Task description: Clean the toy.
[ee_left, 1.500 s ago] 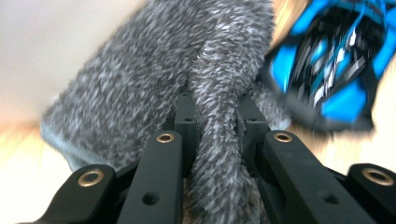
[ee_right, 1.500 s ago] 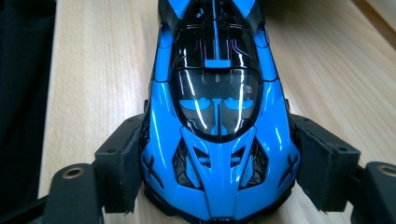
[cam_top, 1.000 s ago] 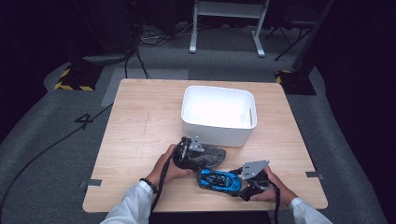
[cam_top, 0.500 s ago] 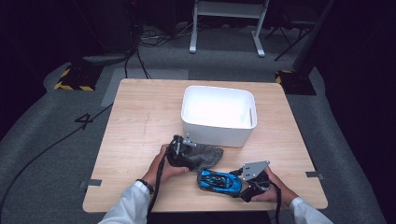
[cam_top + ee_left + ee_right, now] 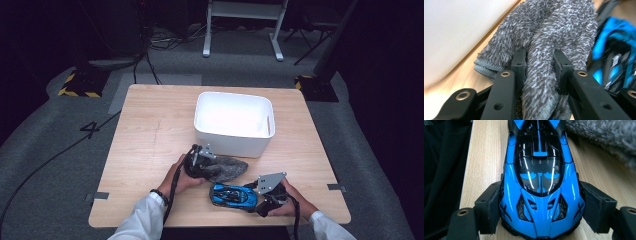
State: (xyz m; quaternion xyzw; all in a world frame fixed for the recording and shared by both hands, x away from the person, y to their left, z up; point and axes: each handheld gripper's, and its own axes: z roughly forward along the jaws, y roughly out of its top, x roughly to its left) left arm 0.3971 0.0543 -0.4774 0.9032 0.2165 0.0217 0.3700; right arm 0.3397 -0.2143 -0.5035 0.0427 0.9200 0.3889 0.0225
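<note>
Up close on the left gripper (image 5: 539,65), and its two black jaws have just been closing: a thick fold of the grey cloth (image 5: 541,37) is pinched between them, pads pressing into the shaggy pile on both sides. The cloth bunches up ahead of the jaws and spreads wide beyond them, with its hemmed edge showing low on the left of the jaws. Left of the cloth, the white bin (image 5: 461,30) wall rises, just beside it, with a strip of wooden table (image 5: 461,77) between. Right of the cloth, a blue car (image 5: 614,62), glossy with black panels, sits close against it, a bit blurred.
</note>
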